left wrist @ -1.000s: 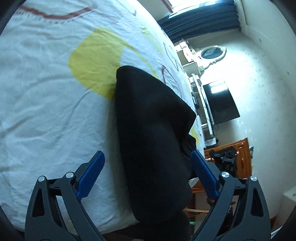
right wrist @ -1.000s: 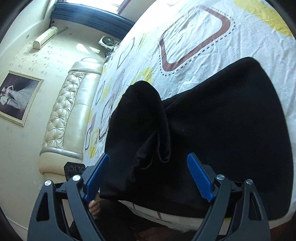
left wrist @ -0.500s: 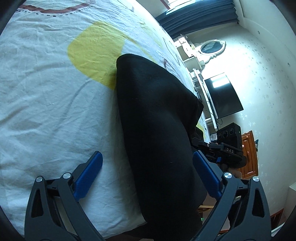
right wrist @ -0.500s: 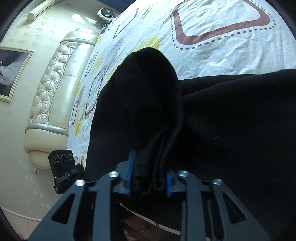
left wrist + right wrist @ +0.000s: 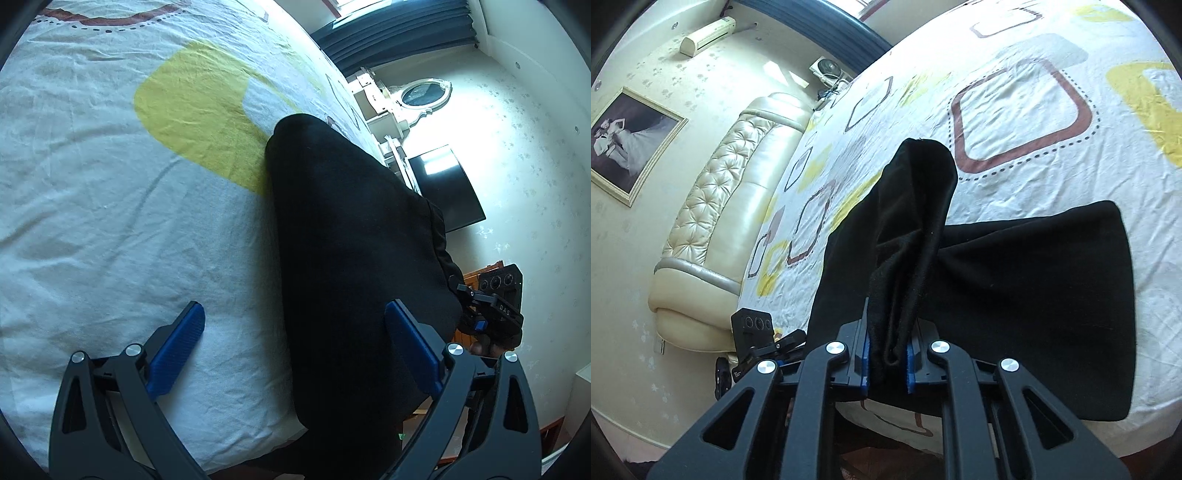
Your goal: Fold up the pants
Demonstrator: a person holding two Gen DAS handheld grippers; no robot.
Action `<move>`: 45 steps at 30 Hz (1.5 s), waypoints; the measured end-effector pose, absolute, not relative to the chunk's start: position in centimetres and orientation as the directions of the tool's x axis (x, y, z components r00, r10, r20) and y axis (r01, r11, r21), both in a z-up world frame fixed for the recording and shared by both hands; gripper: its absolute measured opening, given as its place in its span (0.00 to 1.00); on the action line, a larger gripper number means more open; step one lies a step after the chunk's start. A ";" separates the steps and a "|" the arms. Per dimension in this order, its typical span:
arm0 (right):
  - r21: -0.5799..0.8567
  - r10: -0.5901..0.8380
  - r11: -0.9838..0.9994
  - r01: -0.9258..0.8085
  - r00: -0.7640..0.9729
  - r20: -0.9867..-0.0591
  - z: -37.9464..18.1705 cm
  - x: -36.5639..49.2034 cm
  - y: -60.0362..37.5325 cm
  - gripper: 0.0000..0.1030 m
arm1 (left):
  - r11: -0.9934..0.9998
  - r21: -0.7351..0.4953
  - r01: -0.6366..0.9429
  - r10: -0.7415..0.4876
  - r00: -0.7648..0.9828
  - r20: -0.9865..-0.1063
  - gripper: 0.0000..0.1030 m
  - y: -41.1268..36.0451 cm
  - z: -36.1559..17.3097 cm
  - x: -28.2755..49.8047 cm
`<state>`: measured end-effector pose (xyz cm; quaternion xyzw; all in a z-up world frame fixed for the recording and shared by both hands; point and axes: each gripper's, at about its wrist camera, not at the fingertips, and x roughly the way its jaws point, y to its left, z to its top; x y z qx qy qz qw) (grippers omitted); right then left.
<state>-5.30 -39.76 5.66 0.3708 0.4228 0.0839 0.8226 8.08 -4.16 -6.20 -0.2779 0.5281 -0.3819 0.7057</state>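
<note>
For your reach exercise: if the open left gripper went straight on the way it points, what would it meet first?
Most likely the black pants: the left gripper straddles their edge, one finger over the white bedsheet. Depth is unclear.

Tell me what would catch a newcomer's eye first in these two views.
The black pants dominate, spread across the near edge of the patterned bed sheet. The right tongs are clamped on a bunched fold of the fabric, pulled up off the bed. The left tongs are open, straddling the pants' edge beside a yellow patch on the sheet.
</note>
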 end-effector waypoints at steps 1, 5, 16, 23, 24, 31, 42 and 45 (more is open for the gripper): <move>0.679 0.444 0.712 0.179 0.634 -0.634 5.9 -5.7 -40.3 0.13 | 0.554 -0.796 0.244 -0.833 0.149 -0.533 0.95 -4.2 -6.2 8.1; 0.669 0.403 0.711 0.216 0.655 -0.639 6.4 -7.6 -42.4 0.13 | 0.560 -0.792 0.244 -0.828 0.148 -0.540 0.95 -4.4 -6.2 8.4; 0.660 0.368 0.663 0.354 0.614 -0.699 1.4 -10.5 -47.3 0.13 | 0.573 -0.782 0.247 -0.820 0.160 -0.550 0.95 -4.9 -5.8 8.2; 0.677 0.375 0.639 0.365 0.621 -0.689 -0.6 -10.8 -48.2 0.13 | 0.527 -0.804 0.277 -0.849 0.127 -0.513 0.95 -6.6 -4.9 7.3; 0.679 0.376 0.636 0.367 0.622 -0.688 -0.7 -10.9 -48.3 0.13 | 0.516 -0.810 0.278 -0.855 0.118 -0.504 0.95 -6.9 -4.9 7.1; 0.715 0.391 0.591 0.375 0.641 -0.660 -2.0 -11.8 -49.0 0.13 | 0.491 -0.830 0.264 -0.869 0.073 -0.490 0.95 -9.0 -5.5 6.2; 0.780 0.399 0.494 0.385 0.696 -0.596 -3.1 -14.3 -51.1 0.14 | 0.459 -0.857 0.234 -0.886 0.051 -0.461 0.95 -8.8 -5.6 6.6; 0.807 0.400 0.443 0.392 0.719 -0.569 -3.2 -15.7 -52.1 0.34 | 0.439 -0.877 0.195 -0.898 0.053 -0.438 0.95 -8.6 -5.8 6.9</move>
